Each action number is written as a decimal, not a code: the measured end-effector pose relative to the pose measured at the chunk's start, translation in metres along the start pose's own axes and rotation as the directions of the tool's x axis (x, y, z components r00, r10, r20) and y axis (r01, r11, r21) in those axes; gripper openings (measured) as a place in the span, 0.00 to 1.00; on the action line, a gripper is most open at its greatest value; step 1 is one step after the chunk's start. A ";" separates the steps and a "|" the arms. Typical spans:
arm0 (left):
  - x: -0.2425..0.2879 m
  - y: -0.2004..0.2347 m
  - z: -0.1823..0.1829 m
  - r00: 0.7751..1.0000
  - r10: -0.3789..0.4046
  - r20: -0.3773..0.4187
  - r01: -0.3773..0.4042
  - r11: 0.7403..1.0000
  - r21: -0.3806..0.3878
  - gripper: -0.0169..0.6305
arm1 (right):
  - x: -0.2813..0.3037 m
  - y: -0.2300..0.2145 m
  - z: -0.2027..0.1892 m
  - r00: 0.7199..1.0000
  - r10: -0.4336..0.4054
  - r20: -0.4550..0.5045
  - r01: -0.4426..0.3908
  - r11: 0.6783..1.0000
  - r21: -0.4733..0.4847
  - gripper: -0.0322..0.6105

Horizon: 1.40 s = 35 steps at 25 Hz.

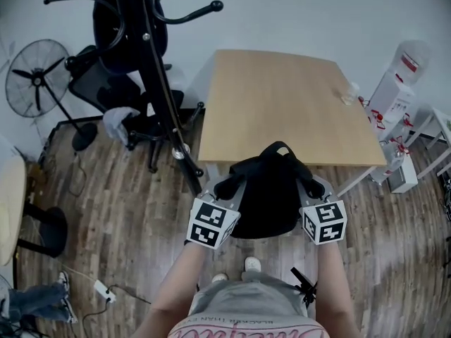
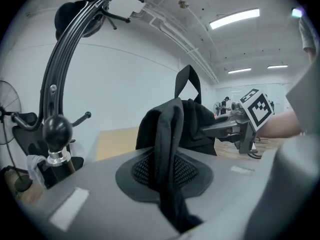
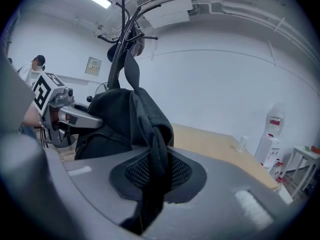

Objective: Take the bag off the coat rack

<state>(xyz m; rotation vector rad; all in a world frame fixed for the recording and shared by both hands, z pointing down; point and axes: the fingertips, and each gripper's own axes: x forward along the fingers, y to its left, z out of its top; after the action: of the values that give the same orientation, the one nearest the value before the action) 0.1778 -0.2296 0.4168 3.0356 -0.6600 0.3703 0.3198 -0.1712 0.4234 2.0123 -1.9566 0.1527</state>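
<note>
Head view, lower centre of the frame: a black bag (image 1: 266,192) hangs between the two grippers, over the wooden floor (image 1: 127,217) just in front of the near edge of the table (image 1: 282,97) and well apart from the coat rack (image 1: 158,69) at upper left, so it appears to be off the hooks already. The left gripper (image 1: 227,187) is nearly closed, its jaws pinching one dark shoulder strap (image 2: 167,129), which runs down through the mesh pads in the left gripper view. The right gripper (image 1: 315,187) is likewise nearly closed on the other strap (image 3: 150,119), seen folded between its pads in the right gripper view. The bag is soft cloth: it should sag and swing instead of holding its shape, looks fairly light, and is neither fragile nor slippery. The straps are the sound places to hold, since the woven webbing bunches up and fills the jaws. The top loop (image 1: 279,148) also looks like a fair single grip point. In both gripper views that loop stands upright above the body, so the bag seems to hang top-up with its long axis roughly vertical. In the head view the loop lies toward the upper edge of the frame, on the table side.
</note>
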 end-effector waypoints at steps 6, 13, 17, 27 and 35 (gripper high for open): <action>0.017 -0.010 0.035 0.998 -0.026 0.050 0.023 0.998 0.054 0.12 | -0.017 -0.026 0.018 0.996 -0.084 0.036 0.084 0.996 0.011 0.11; 0.029 -0.012 0.080 0.991 -0.055 0.119 0.041 0.993 0.114 0.12 | -0.038 -0.047 0.047 0.984 -0.147 0.096 0.147 0.989 0.010 0.11; 0.032 -0.008 0.103 0.985 -0.048 0.166 0.027 0.992 0.125 0.12 | -0.046 -0.054 0.066 0.974 -0.176 0.140 0.177 0.984 0.009 0.11; 0.036 0.002 0.151 0.967 -0.023 0.254 -0.014 0.990 0.140 0.13 | -0.059 -0.067 0.110 0.952 -0.223 0.211 0.226 0.974 0.010 0.11; 0.032 0.003 0.168 0.957 -0.016 0.290 -0.029 0.988 0.150 0.13 | -0.063 -0.068 0.126 0.943 -0.233 0.239 0.239 0.971 0.005 0.11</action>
<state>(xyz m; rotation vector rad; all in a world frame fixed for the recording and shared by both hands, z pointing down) 0.2430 -0.2561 0.2609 3.2697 -0.6814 -0.0321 0.3652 -0.1493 0.2750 2.3195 -1.8160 -0.1769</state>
